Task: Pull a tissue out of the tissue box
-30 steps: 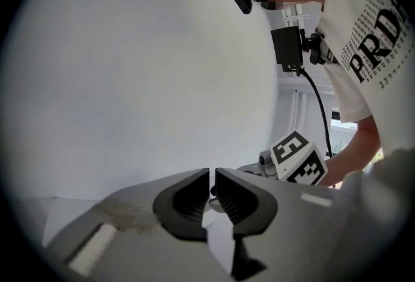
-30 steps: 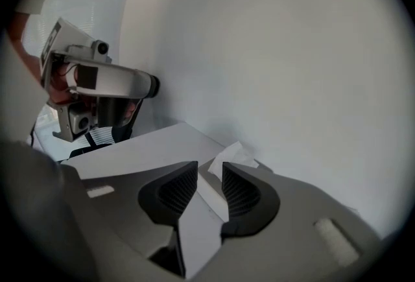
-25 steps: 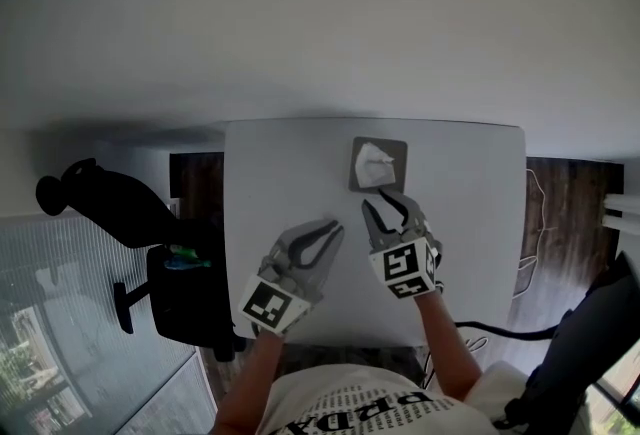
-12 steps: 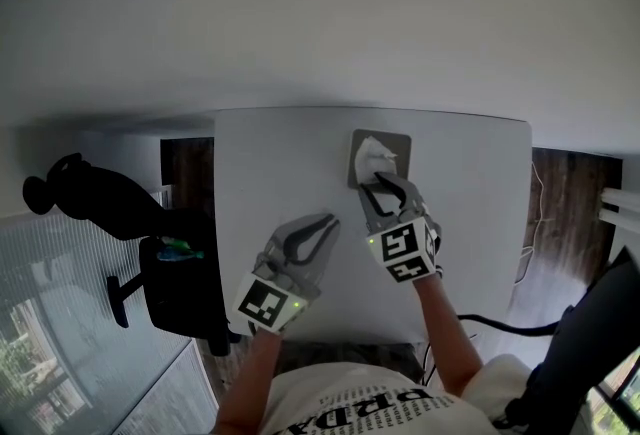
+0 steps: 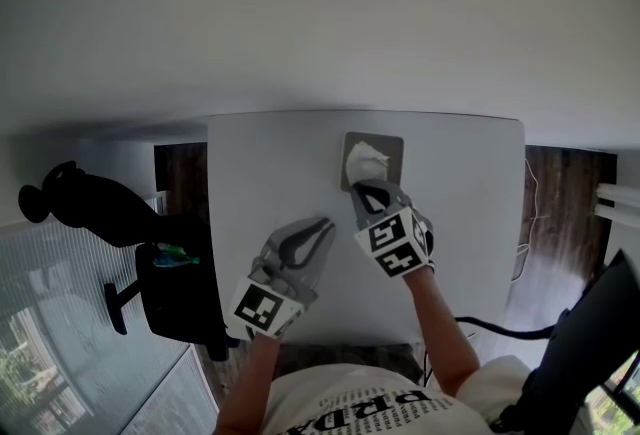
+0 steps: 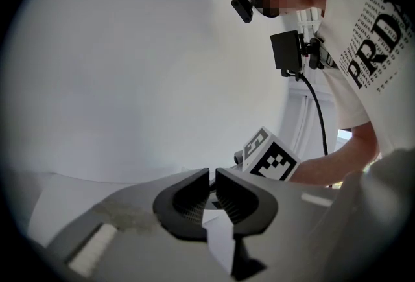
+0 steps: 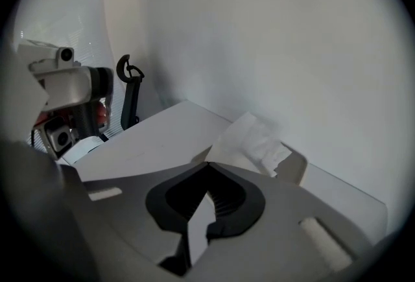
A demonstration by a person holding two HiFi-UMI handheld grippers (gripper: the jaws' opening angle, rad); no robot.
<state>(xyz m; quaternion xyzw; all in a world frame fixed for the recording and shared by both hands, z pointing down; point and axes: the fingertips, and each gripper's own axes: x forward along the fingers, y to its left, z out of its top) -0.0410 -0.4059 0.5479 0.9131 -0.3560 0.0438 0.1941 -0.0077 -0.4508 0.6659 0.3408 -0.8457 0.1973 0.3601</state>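
My right gripper [image 5: 359, 189] has just clamped onto the crumpled white tissue [image 5: 365, 161], which peaks upright from the flat grey tissue box [image 5: 393, 145] at twelve o'clock (left gripper [image 5: 324, 224] clenched, empty).

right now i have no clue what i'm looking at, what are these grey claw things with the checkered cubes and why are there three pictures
A person holds a two-jaw tool in each hand, and the patterned cubes are part of those tools. The wide picture comes from a camera on the person's head, looking steeply down. The other two come from a camera riding on each tool, looking along its jaws.

On the white table sits a grey tissue box with a white tissue sticking up out of it. The right tool has its tips at the tissue's lower edge. Its jaws have just closed and seem to pinch the tissue. The left tool hovers over bare table, jaws nearly together, holding nothing.
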